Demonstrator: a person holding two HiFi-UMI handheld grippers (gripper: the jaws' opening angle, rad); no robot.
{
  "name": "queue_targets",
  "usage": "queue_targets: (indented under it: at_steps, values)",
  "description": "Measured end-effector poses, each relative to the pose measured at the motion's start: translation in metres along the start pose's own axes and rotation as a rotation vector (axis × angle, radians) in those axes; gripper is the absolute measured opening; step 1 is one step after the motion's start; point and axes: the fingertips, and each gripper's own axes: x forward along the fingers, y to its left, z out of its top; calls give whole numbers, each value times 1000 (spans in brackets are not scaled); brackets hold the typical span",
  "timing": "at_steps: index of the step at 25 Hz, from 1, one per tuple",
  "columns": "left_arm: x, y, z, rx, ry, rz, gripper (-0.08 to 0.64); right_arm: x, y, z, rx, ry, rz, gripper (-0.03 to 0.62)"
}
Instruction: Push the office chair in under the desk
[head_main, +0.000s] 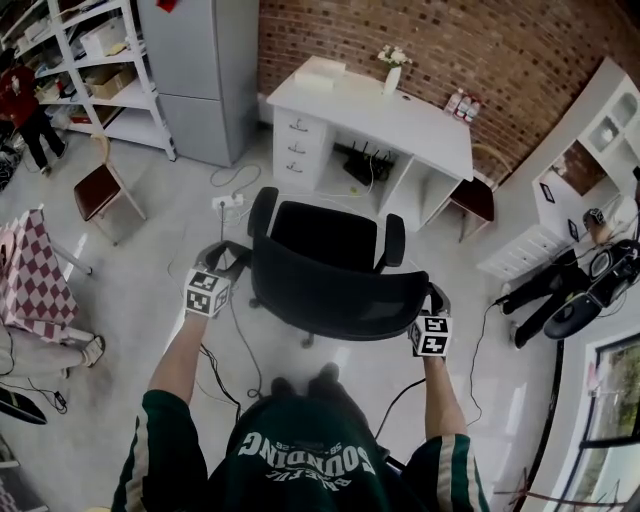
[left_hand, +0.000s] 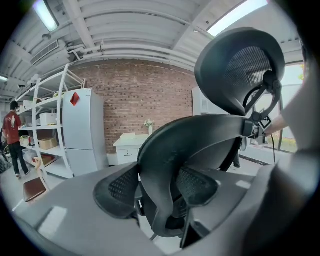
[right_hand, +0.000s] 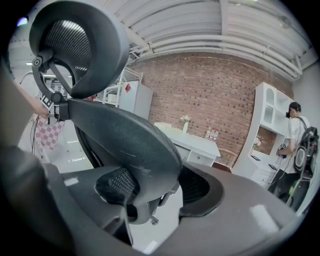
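The black mesh office chair (head_main: 330, 260) stands on the floor a little short of the white desk (head_main: 400, 115), its seat facing the desk's open knee space. I stand behind it. My left gripper (head_main: 232, 262) holds the left end of the backrest's top rim, and my right gripper (head_main: 432, 300) holds the right end. In the left gripper view the curved backrest rim (left_hand: 200, 135) runs between the pads of the left gripper (left_hand: 159, 192), below the headrest (left_hand: 240, 70). In the right gripper view the right gripper (right_hand: 157, 192) clamps the rim (right_hand: 125, 140) in the same way.
A power strip with cables (head_main: 228, 202) lies on the floor left of the chair. A grey cabinet (head_main: 200, 70) and shelving (head_main: 90, 70) stand at the back left. Brown chairs (head_main: 100, 190) (head_main: 475, 198) flank the area. A person (head_main: 560, 285) stands by the white cupboard (head_main: 580, 190).
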Motion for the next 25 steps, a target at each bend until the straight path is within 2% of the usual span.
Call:
queue_targets:
  at_steps: [14, 25]
  values:
    - [88, 17, 27, 14, 5, -21, 233, 63, -49, 21, 28, 13, -32, 256]
    - [168, 42, 56, 8, 50, 3, 227, 129, -87, 49, 18, 16, -32, 256]
